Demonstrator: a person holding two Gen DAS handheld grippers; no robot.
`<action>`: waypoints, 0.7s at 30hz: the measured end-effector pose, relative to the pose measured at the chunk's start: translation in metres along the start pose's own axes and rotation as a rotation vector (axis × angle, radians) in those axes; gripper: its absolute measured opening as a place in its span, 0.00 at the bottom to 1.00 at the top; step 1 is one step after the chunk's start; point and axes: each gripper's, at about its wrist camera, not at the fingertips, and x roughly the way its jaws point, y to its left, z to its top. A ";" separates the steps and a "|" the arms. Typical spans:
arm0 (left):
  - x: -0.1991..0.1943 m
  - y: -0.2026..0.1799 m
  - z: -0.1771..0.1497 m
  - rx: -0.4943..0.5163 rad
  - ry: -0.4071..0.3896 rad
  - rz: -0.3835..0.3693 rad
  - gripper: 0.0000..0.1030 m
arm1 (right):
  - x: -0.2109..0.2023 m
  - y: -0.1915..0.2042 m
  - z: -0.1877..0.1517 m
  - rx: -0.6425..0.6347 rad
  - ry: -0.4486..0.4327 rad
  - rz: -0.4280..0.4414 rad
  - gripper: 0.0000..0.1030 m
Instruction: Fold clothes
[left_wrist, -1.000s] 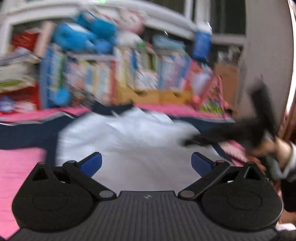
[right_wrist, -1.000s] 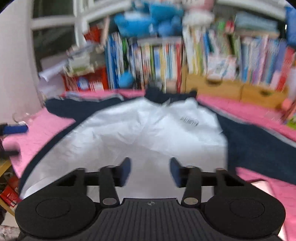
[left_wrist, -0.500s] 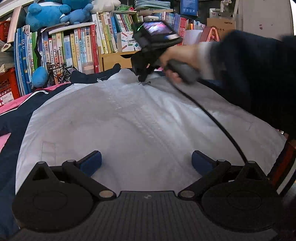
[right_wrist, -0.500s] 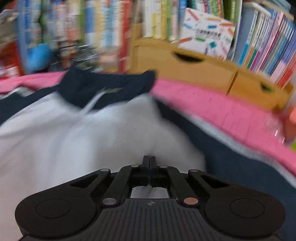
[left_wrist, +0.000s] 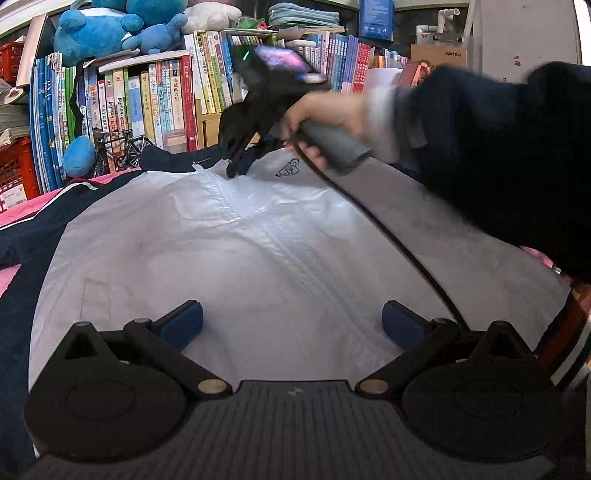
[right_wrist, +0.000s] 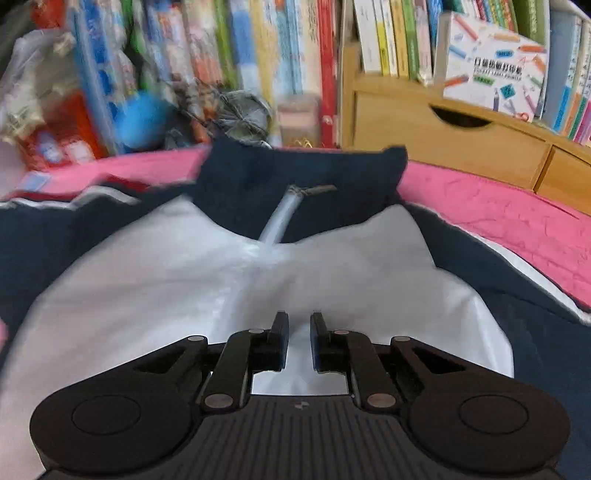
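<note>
Half a second ago your right gripper (right_wrist: 297, 341) was pinched tight; now its jaws have come a little apart, with only a thin gap and nothing held. It has also slid a bit toward the collar. Your left gripper (left_wrist: 292, 319) has hardly moved. Its jaws stand wide and hold nothing.

Low in the left view, the white front of the jacket (left_wrist: 258, 258) lies flat right under your left gripper and fills the middle of the frame. The zip (left_wrist: 266, 225) runs up from there to the upper middle. Up there your right hand (left_wrist: 325, 118) tips the right gripper down at the chest, just beside the small badge (left_wrist: 290, 169).

In the right view, white cloth sits just past the blue pads (right_wrist: 317, 328), which seem to hang just over it. Farther up is the dark collar (right_wrist: 299, 177) with the zip pull. Dark sleeves spread to both sides over the pink cover (right_wrist: 498, 210). Books (left_wrist: 147, 103) stand behind it all.

It looks like you are smoothing the jacket before the first fold. To do it well:
- Get the front flat and the zip straight.
- Then grab a sleeve or side edge, not the middle.
- Pinch only the top layer, so the cloth does not bunch.
- Keep the cable (left_wrist: 388, 236) off the jacket.
</note>
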 end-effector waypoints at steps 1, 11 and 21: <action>0.000 0.000 0.000 -0.001 0.000 0.000 1.00 | 0.013 -0.008 0.008 0.004 -0.028 -0.031 0.12; -0.002 -0.001 -0.002 -0.001 -0.009 -0.020 1.00 | 0.027 -0.047 0.050 0.175 -0.063 0.003 0.28; -0.003 -0.002 -0.003 0.000 -0.013 -0.031 1.00 | 0.056 0.058 0.036 -0.085 -0.021 0.168 0.32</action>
